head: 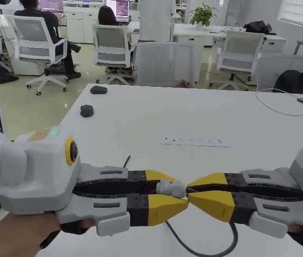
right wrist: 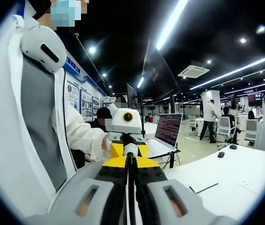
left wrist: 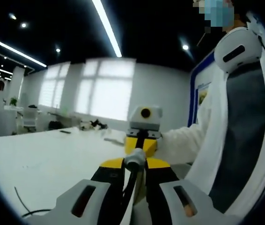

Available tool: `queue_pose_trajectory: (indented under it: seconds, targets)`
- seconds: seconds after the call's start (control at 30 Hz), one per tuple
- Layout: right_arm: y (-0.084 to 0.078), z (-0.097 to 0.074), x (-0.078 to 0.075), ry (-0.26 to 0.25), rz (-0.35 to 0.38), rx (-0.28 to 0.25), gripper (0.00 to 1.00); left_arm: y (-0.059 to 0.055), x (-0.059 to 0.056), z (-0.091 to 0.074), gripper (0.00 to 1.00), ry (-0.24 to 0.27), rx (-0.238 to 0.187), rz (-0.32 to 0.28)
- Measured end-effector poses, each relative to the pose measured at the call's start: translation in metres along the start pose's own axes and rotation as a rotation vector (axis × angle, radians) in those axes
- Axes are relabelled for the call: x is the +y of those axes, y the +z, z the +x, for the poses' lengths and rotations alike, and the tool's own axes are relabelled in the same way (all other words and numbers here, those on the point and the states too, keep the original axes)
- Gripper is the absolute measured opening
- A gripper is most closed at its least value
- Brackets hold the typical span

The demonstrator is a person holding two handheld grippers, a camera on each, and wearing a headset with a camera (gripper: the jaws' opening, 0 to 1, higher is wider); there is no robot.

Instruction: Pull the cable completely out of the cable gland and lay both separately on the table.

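My left tool (head: 177,191) clamped the cable gland (head: 170,188), my right tool (head: 192,192) the cable (head: 174,233). The bench (head: 194,112) lay open ahead, chairs (head: 165,64) beyond its edge.

Head view was bright, evenly lit; gripper views fisheye-warped, ceiling strips (left wrist: 106,28) glared, windows (left wrist: 104,89) blown out, soft focus.

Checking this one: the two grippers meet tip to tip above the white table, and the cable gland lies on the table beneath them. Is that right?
Not quite. The cable gland isn't on the table. The head view shows it held at the tips of the left gripper, where the right gripper meets it, with the cable hanging below. The rest stands.
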State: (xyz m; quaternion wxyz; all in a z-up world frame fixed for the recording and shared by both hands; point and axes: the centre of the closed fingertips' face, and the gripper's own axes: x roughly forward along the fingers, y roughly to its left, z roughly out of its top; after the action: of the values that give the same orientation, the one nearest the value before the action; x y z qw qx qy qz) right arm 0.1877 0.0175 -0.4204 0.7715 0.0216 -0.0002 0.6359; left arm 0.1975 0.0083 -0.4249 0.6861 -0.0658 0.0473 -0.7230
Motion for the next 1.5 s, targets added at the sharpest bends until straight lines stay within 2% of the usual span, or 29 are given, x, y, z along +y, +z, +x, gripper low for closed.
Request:
queue_pose_trajectory:
  seconds: [0.17,0.47,0.73,1.03,1.2,1.3,1.5]
  targets:
    - [0.0,0.001,-0.001,0.005,0.008,0.003,0.03,0.0,0.0,-0.001,0.16,-0.003,-0.002,-0.008]
    - [-0.011,-0.004,-0.008,-0.002,-0.011,0.052,0.03,-0.004,0.008,-0.007,0.16,0.034,-0.002,-0.032]
    - [-0.032,-0.02,-0.017,-0.043,-0.014,0.123,0.03,-0.002,0.017,-0.017,0.16,0.07,-0.025,-0.055]
    - [-0.053,-0.033,-0.024,-0.076,0.013,0.156,0.03,-0.006,0.021,-0.022,0.16,0.091,-0.017,-0.062]
    - [-0.069,-0.039,-0.028,-0.098,0.027,0.199,0.02,-0.006,0.021,-0.025,0.16,0.097,-0.012,-0.061]
    - [-0.072,-0.039,-0.027,-0.098,0.036,0.198,0.03,-0.01,0.021,-0.025,0.16,0.097,0.005,-0.057]
    - [-0.076,-0.039,-0.03,-0.112,0.005,0.24,0.03,-0.014,0.024,-0.025,0.16,0.124,0.022,-0.06]
